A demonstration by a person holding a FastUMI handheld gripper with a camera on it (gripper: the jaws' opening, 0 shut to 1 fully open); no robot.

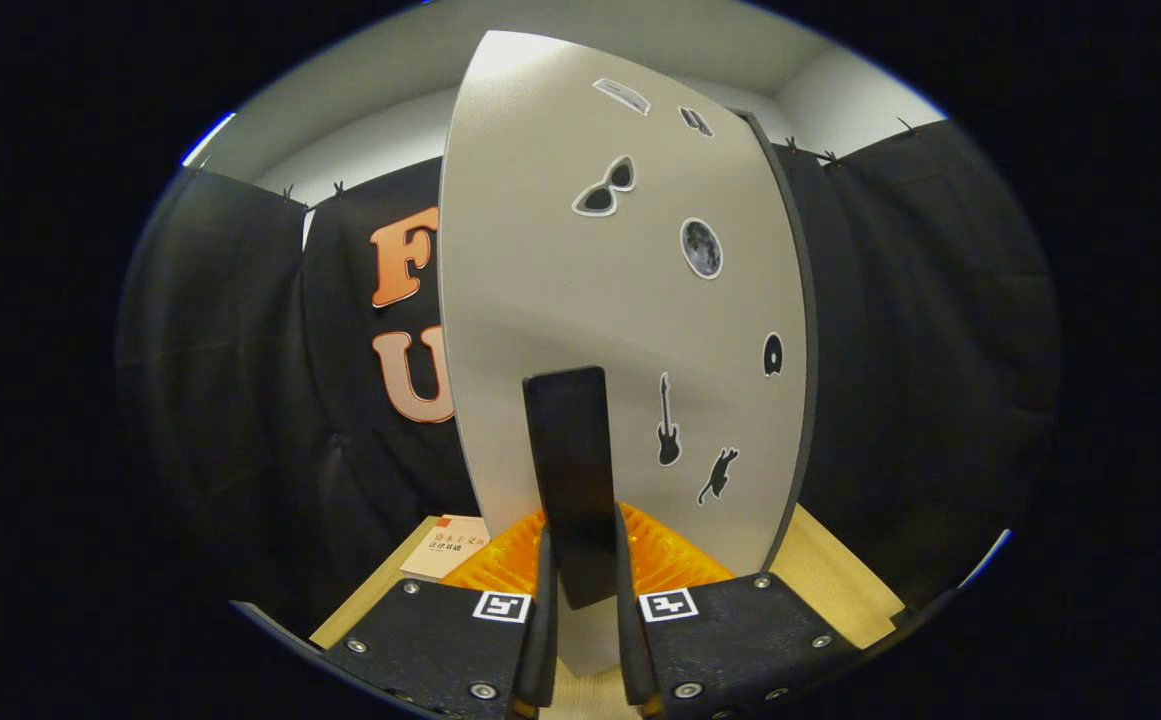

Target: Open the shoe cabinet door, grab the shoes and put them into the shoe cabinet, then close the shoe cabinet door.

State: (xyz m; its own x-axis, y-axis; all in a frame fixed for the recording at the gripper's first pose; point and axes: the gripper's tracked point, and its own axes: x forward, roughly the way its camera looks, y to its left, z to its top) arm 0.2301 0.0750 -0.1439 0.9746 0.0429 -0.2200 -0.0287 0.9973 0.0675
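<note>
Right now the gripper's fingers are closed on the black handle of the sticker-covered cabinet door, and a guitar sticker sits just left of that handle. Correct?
Not quite. The gripper view shows the guitar sticker just right of the black handle, not left. The rest holds: the gripper has its fingers closed on the handle of the sticker-covered cabinet door.

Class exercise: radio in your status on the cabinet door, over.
Gripper shut on door handle. Shoe cabinet door upright just ahead, stickers facing us. A book lies on the wooden surface beside the fingers, clear of them.
</note>
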